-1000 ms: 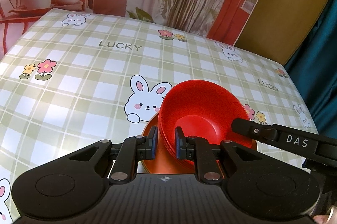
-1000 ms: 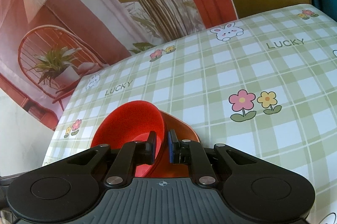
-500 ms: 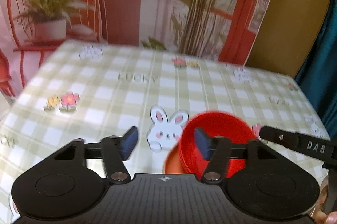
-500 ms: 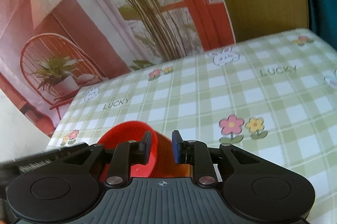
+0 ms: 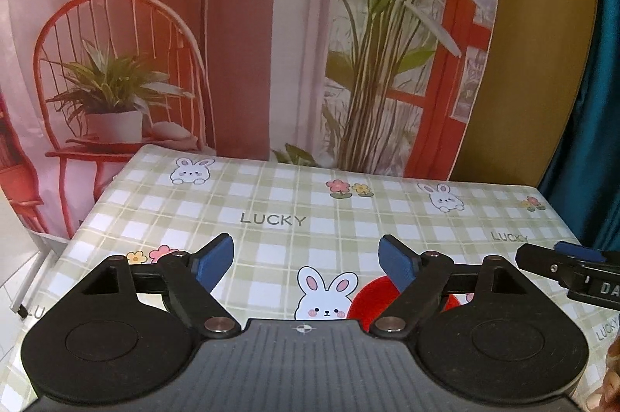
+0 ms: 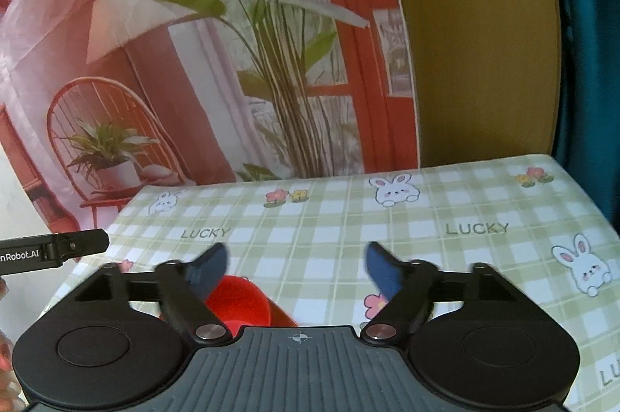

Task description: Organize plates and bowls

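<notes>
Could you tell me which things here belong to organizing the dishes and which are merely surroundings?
Part of the job:
- glossy red round bowl
- orange dish beneath it
- left gripper, opening, nothing between
- right gripper, opening, nothing between

Surroundings:
- green checked bunny tablecloth
- printed plant backdrop

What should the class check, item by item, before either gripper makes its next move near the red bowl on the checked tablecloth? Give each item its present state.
1. Left gripper free of the red bowl: ok; jaws opening, nothing between them.
2. Right gripper free of the bowl: ok; jaws opening, only tablecloth shows in the gap.
3. Bowl sits on the orange plate: ok, the plate's edge shows beside it.
4. Bowl centred on the plate: cannot tell, the grippers' bodies hide most of both.
5. Grippers apart from each other: ok, each shows only at the edge of the other's view.
6. More dishes left to sort: cannot tell; none in view.
</notes>
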